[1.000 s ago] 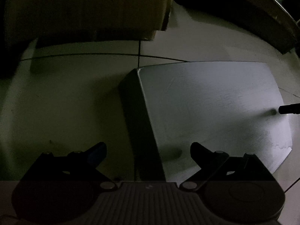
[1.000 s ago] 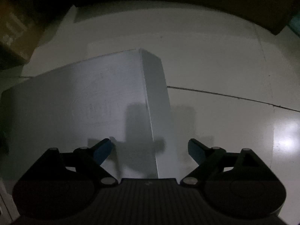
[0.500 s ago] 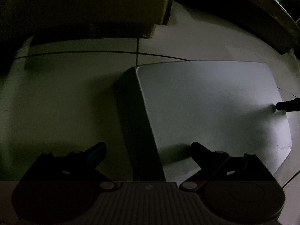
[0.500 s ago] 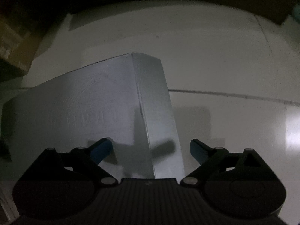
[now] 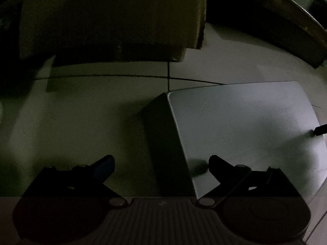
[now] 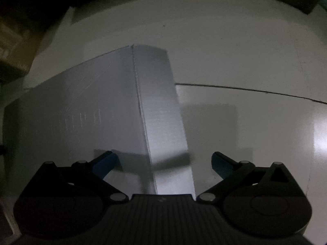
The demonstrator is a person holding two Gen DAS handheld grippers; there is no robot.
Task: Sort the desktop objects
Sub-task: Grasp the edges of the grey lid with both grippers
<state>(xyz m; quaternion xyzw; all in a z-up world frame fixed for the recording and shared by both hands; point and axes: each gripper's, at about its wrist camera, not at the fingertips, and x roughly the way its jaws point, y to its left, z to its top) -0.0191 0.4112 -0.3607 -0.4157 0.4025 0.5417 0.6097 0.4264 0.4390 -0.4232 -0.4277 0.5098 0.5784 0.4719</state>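
Note:
The scene is dim. A flat grey box (image 5: 241, 126) lies on the pale tiled floor; it also shows in the right wrist view (image 6: 92, 110). My left gripper (image 5: 161, 163) is open and straddles the box's left edge, one finger over the floor, the other over the box top. My right gripper (image 6: 163, 161) is open and straddles the box's right edge, left finger over the top, right finger over the floor. A tip of the right gripper (image 5: 319, 130) shows at the box's far right edge in the left wrist view.
A brown cardboard box (image 5: 110, 16) stands on the floor beyond the grey box; it shows again at the left edge of the right wrist view (image 6: 14, 49). Dark furniture (image 5: 286, 20) lines the back right. Tile joints (image 6: 245, 89) cross the floor.
Both grippers have moved slightly forward along the box edges and a bit lower. Their jaws stay open. The box has not moved.

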